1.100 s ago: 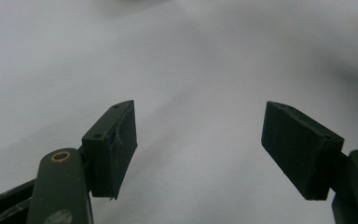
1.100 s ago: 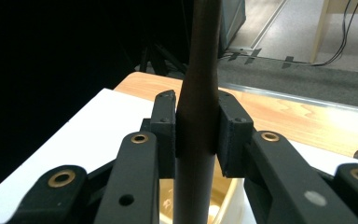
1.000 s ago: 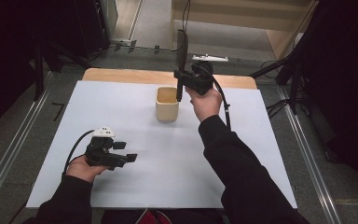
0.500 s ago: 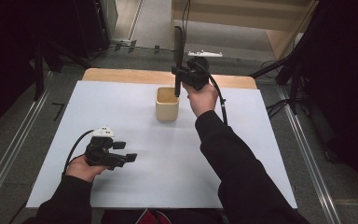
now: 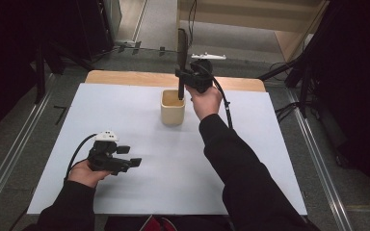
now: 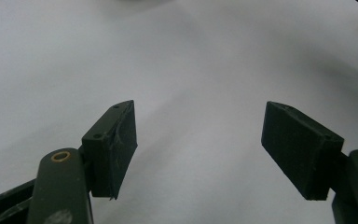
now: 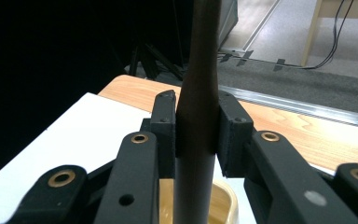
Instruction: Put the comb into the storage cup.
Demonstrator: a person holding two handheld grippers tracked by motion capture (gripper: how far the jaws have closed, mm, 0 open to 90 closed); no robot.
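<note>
One dark stick [image 7: 199,93], one cup [image 5: 173,108], two grippers [image 5: 182,77] [image 5: 134,156]

Your high view is lit from above on the pale white sheet covering the table [image 5: 125,115], while the frame's left and right edges fall into near black. In your left gripper view the sheet shows soft grey shadows toward the upper right. In your right gripper view the dark upright rod [image 7: 200,93] is blurred, and the upper left is black.

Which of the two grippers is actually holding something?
The right gripper, over the cream cup: its jaws clamp an upright dark rod. The left gripper is open over the white table.
</note>
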